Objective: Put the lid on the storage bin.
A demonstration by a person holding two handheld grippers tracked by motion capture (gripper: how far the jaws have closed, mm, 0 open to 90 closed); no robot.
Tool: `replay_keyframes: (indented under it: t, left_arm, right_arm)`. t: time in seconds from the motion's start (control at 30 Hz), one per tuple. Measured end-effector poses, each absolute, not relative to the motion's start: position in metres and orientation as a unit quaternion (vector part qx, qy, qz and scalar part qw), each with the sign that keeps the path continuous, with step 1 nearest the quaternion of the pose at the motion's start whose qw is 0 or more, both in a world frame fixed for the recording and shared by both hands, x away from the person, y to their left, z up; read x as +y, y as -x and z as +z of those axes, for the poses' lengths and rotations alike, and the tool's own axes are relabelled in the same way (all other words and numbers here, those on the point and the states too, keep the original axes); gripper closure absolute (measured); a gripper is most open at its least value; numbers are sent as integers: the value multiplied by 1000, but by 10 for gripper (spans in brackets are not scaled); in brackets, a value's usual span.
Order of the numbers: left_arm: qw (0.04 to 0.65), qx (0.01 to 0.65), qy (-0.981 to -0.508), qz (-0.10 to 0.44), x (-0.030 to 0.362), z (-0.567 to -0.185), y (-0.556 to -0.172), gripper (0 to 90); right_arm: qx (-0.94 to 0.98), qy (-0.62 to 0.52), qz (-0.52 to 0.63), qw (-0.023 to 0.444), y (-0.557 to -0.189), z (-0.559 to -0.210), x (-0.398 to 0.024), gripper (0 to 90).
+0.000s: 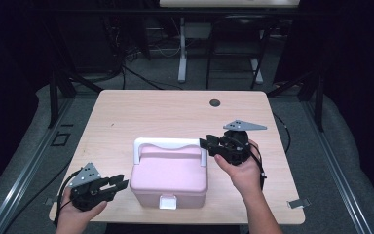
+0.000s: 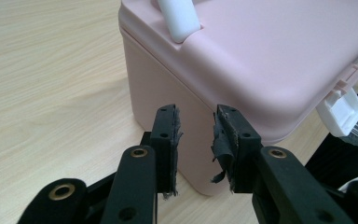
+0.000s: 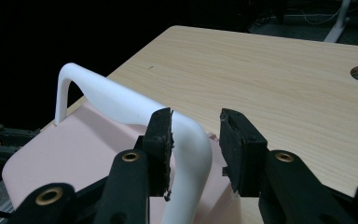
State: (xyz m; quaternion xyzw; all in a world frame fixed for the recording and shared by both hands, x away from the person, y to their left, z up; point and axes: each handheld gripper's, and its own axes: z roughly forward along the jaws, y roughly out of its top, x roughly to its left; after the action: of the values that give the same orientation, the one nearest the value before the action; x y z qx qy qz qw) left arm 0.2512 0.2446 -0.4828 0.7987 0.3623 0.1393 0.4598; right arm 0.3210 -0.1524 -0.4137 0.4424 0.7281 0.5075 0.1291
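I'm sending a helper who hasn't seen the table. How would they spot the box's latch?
On the wooden table sits a pink box with a white handle. On its front wall, facing the person, hangs the latch, a small white square tab.

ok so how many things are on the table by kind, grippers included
pink box with white handle: 1
black grippers: 2, left gripper and right gripper
metal clips on the table's near edge: 2, one at right, one at left
total: 5
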Motion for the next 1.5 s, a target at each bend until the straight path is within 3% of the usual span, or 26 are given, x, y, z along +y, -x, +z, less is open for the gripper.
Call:
replay_keyframes:
  t: [0.83, 1.5]
  left_arm:
    - [468, 381, -785, 142, 252, -484, -260, 536]
    - [469, 404, -769, 162, 268, -478, -277, 517]
  right_arm:
    - [714, -453, 515, 144, -320, -410, -165, 592]
    - [709, -451, 510, 183, -317, -411, -168, 563]
